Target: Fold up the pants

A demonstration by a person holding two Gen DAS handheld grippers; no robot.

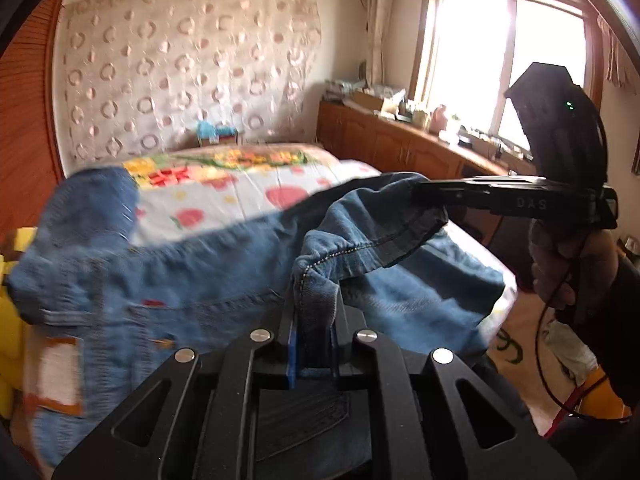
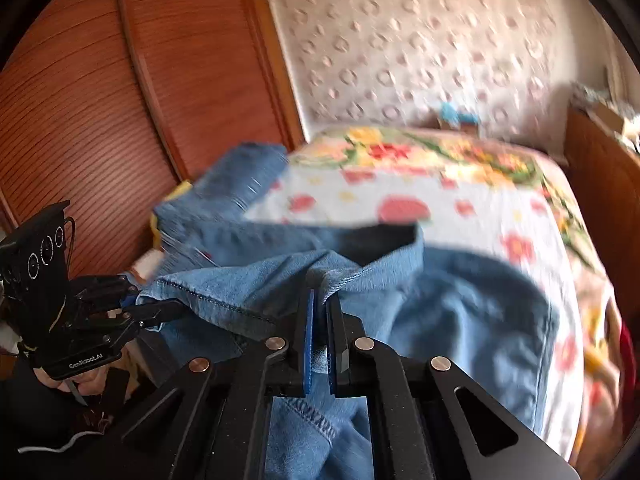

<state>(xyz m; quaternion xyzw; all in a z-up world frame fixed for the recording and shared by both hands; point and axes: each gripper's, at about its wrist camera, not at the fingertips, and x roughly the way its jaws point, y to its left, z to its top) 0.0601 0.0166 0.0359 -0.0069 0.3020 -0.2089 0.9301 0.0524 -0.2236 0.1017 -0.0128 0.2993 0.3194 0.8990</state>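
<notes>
The left hand-held gripper (image 1: 314,320) and right hand-held gripper (image 2: 320,344) are each clamped on the hem edge of the jeans (image 1: 200,276), probably so the cloth hangs taut between them for a fold. The jeans trail over the bed (image 1: 248,196), long axis running from the grippers toward 10 o'clock, far end blurred.
</notes>
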